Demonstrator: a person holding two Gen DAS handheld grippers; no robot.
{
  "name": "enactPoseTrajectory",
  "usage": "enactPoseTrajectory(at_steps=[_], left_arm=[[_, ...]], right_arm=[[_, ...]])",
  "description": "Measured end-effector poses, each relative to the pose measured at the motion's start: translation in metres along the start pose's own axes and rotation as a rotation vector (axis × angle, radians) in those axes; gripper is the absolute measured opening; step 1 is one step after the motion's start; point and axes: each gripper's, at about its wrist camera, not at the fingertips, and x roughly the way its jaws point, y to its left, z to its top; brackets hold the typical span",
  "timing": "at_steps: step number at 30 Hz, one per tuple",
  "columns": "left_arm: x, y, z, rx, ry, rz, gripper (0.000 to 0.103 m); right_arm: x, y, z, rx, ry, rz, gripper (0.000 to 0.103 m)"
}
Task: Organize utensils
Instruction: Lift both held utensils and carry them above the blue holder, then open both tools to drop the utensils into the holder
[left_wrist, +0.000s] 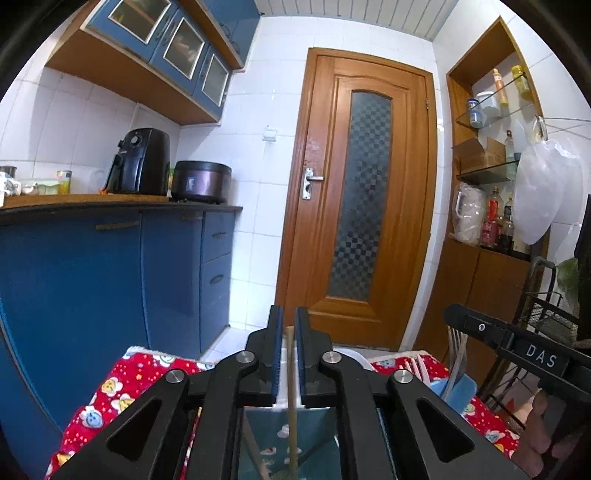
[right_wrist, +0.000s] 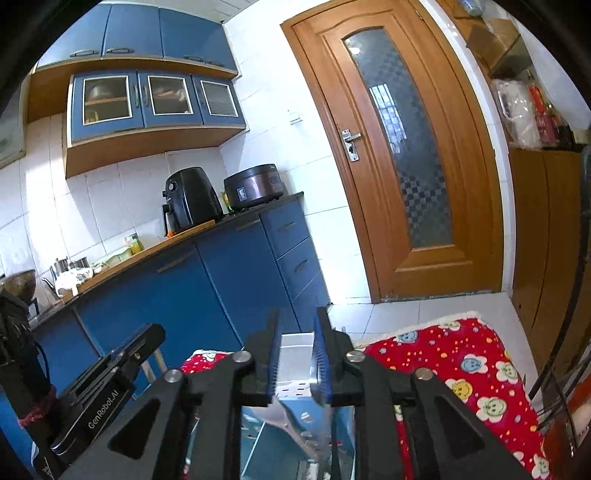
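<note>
Where the left gripper (left_wrist: 289, 332) stands: above the red flowered cloth (left_wrist: 110, 387), pads slightly parted, with a thin bamboo chopstick (left_wrist: 291, 387) upright between them and a sliver of space beside it.
Right gripper (right_wrist: 295, 332): above the cloth, jaws spread; a shiny metal utensil (right_wrist: 317, 373) lies along one pad, its kind unclear.
White holder (right_wrist: 293, 350): on the cloth, just beyond the right gripper's fingers.
Blue holder (left_wrist: 458, 391): on the cloth; fork tines (left_wrist: 456, 343) and pale handles show just above it.
Beyond the cloth: blue cabinets (left_wrist: 110, 277), then a wooden door (left_wrist: 362, 184).
</note>
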Motion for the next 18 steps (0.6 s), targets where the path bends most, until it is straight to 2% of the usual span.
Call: enactPoseTrajectory(at_steps=[7,18], left_arm=[[-0.018,0.004,0.002,-0.018,0.021,0.009,0.029],[-0.059,0.002,0.008,-0.025,0.047,-0.001,0.037]], right_arm=[[-0.026,0.005,0.003,0.019,-0.013,0.008,0.029],[-0.063,0.011,-0.005,0.047,0.044,0.014,0.03]])
